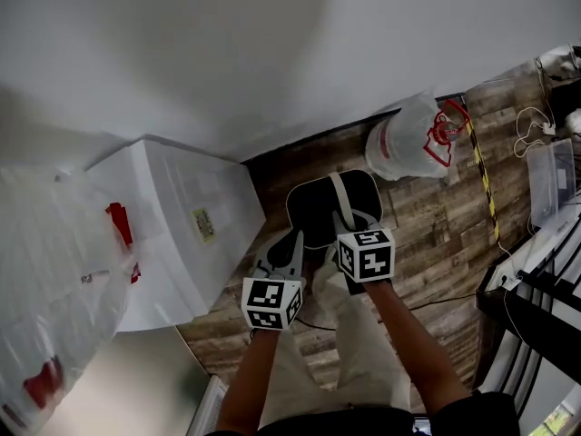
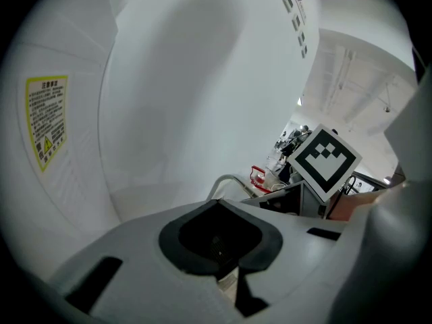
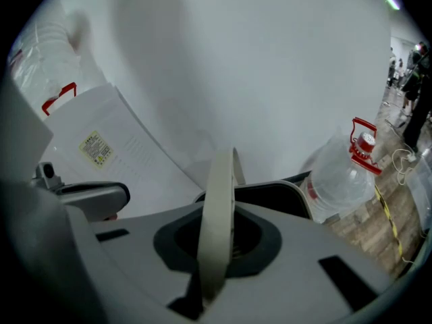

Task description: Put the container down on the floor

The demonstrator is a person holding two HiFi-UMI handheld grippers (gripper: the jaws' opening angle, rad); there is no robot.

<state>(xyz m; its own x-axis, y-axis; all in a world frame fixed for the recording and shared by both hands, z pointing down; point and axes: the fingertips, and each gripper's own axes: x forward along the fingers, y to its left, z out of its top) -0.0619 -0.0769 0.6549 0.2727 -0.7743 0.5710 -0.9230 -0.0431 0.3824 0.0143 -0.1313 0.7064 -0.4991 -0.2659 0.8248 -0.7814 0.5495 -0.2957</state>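
Our right gripper (image 3: 214, 248) has its jaws clenched on the pale grey handle (image 3: 219, 201) of the container (image 1: 318, 209), a black tub with a pale rim just beyond them. We cannot tell if it touches the plank floor (image 1: 427, 234). Our left gripper (image 2: 219, 248) is closed on nothing, beside the tub. Left stands a white cabinet (image 1: 182, 216) whose yellow label (image 2: 46, 120) is unreadable. Right stands a clear water bottle (image 3: 337, 181), with bare planks between.

The left gripper (image 2: 226, 258) has its grey jaws drawn together, nothing between them. At left, a yellow warning label (image 2: 46, 120) sits on a white casing (image 2: 74, 194). At right, the right gripper's marker cube (image 2: 324, 160) shows just beyond a grey handle (image 2: 226, 181).
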